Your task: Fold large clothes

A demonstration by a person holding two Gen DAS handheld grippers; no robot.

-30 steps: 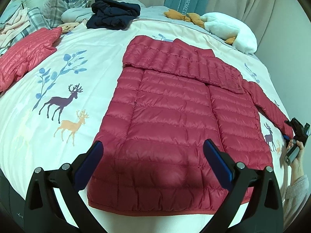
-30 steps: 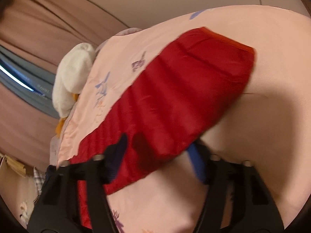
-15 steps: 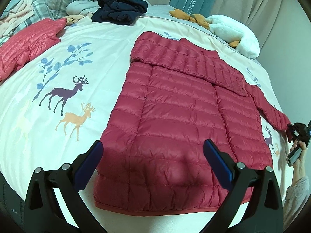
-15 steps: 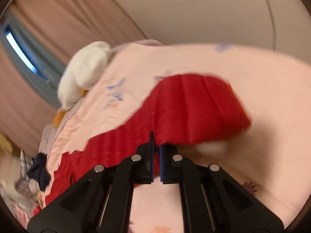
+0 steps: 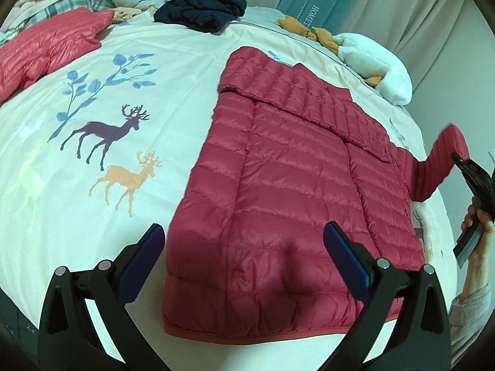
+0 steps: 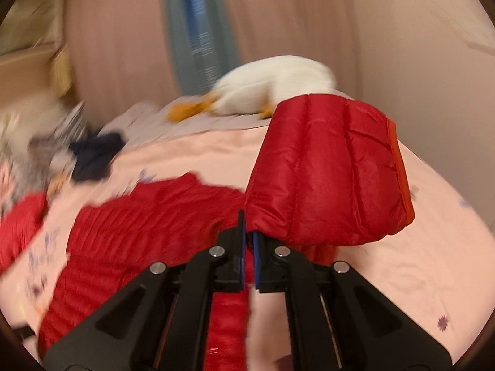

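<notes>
Right claw (image 6: 249, 238), clamped on the sleeve (image 6: 328, 173), has lifted its cuff off the bed (image 5: 185, 49); next judged step is folding it across the jacket (image 5: 278, 185). Left claw (image 5: 244, 247) hangs apart, above the hem just ahead of it.

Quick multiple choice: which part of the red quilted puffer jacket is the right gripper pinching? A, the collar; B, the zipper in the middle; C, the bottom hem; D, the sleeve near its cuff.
D: the right gripper is shut on the sleeve of the red quilted puffer jacket, close to the orange-trimmed cuff, and holds it up off the bed.
</notes>
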